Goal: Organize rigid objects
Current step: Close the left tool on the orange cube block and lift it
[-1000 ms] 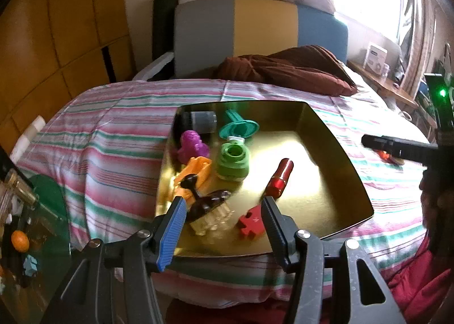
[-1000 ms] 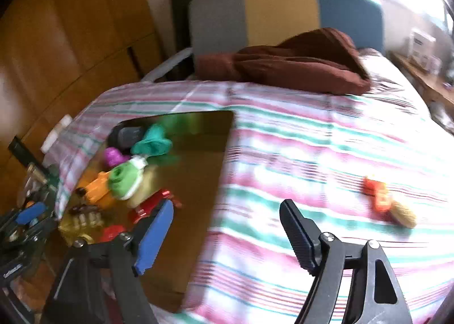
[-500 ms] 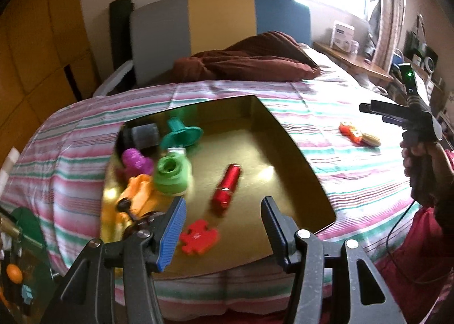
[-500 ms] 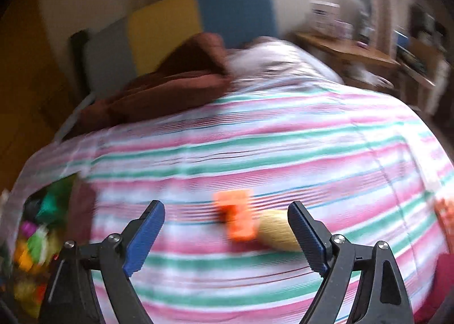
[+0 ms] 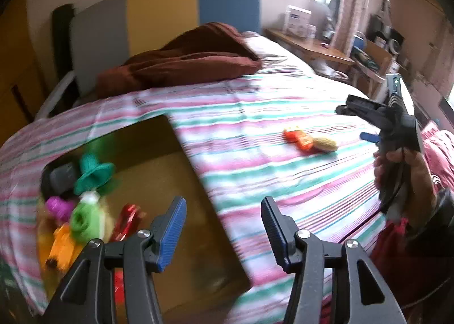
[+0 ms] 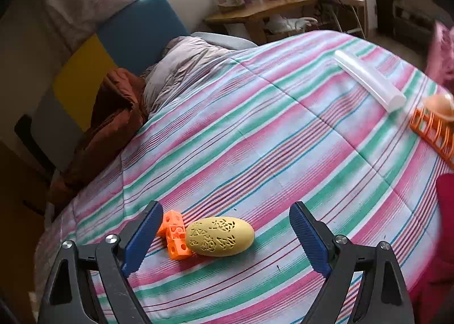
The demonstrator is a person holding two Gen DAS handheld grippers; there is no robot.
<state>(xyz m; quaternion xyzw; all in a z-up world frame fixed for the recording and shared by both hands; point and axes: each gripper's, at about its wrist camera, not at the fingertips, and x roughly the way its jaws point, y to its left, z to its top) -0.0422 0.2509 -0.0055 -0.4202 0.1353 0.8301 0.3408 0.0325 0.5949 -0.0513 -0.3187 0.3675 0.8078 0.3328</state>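
Observation:
A yellow patterned egg lies on the striped bedspread, touching an orange block piece on its left. My right gripper is open and empty, its fingers either side of the egg. Both objects show in the left wrist view, the egg and the block. My left gripper is open and empty over the near right edge of a gold tray. The tray holds several toys: a teal piece, a green one, a red cylinder, an orange one.
A white tube and an orange cage-like toy lie at the bed's right side. A brown blanket is heaped by the headboard. A wooden side table stands beyond the bed.
My right gripper has swung right and dropped down close to the egg and orange block. My left gripper has turned right, so the tray has slid to the left of its view.

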